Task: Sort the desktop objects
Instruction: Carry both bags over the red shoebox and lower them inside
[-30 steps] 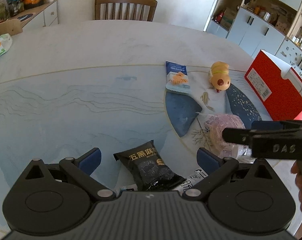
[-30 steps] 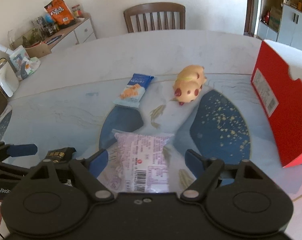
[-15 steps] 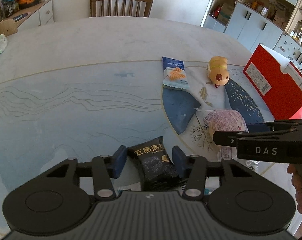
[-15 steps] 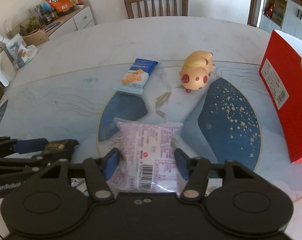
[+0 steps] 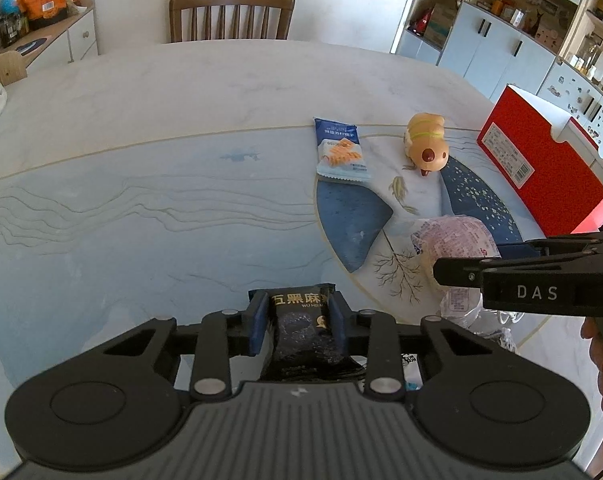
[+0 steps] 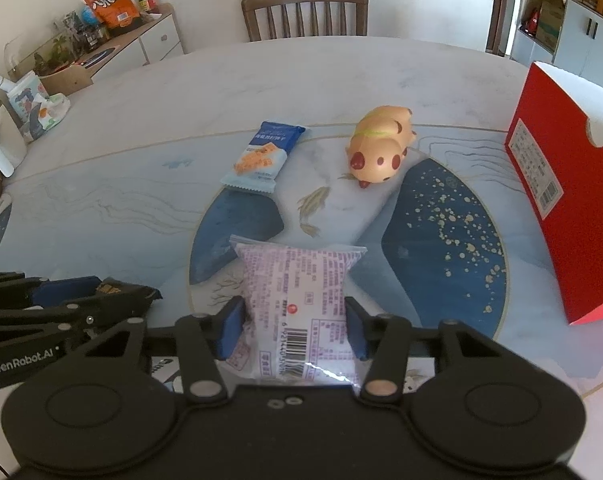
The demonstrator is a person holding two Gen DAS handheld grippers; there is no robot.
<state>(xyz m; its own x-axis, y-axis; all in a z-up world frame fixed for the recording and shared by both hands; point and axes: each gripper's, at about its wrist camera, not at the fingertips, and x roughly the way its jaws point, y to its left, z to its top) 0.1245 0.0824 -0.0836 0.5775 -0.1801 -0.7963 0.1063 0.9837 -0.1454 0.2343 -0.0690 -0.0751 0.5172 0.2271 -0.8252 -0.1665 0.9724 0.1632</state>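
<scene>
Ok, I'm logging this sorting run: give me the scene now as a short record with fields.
left gripper: jaws just closed, pads pressing the black packet
right gripper: jaws just closed, pads on the purple packet
loose on table: blue packet, toy pig
red box: upright, at the table's right edge
far side: chair

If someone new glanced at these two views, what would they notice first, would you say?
Probably the red box standing at the table's right edge, then the spotted toy pig beside a blue snack packet mid-table. Up close, the left gripper clamps a black packet, the right gripper a purple one.
</scene>
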